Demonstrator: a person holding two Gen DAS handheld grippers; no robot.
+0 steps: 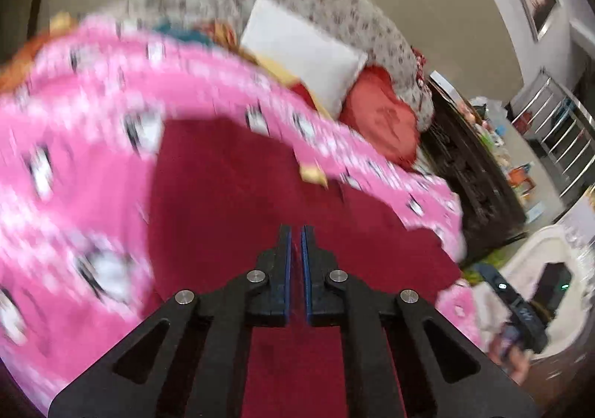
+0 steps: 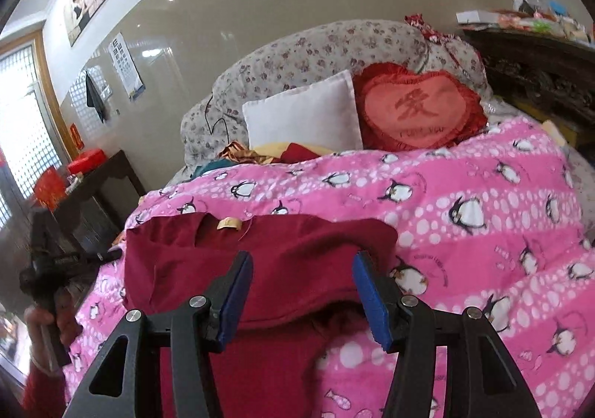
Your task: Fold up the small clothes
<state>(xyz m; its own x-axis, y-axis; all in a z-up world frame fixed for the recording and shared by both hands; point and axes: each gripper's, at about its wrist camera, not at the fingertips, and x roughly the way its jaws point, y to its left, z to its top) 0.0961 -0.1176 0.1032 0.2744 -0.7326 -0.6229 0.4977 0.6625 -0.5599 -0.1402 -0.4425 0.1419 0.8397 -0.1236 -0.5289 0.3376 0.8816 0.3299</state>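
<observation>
A dark red garment point(image 1: 241, 176) point(image 2: 279, 250) with a tan neck label point(image 2: 228, 224) lies spread on a pink penguin quilt point(image 2: 465, 195). In the blurred left wrist view my left gripper point(image 1: 296, 232) is shut, and a sliver of red fabric shows between its blue pads. From the right wrist view, its tips point(image 2: 115, 253) meet the garment's left edge. My right gripper point(image 2: 302, 258) stands open low over the garment's near side. A folded edge lies between its fingers, with neither pad pressing on it.
A white pillow point(image 2: 305, 116) and a red heart cushion point(image 2: 416, 109) lean on the floral headboard point(image 2: 316, 53) behind the quilt. Loose coloured clothes point(image 2: 260, 152) are piled before them. A dark wooden cabinet point(image 2: 108, 187) stands left of the bed, a cluttered one point(image 2: 539, 64) on the right.
</observation>
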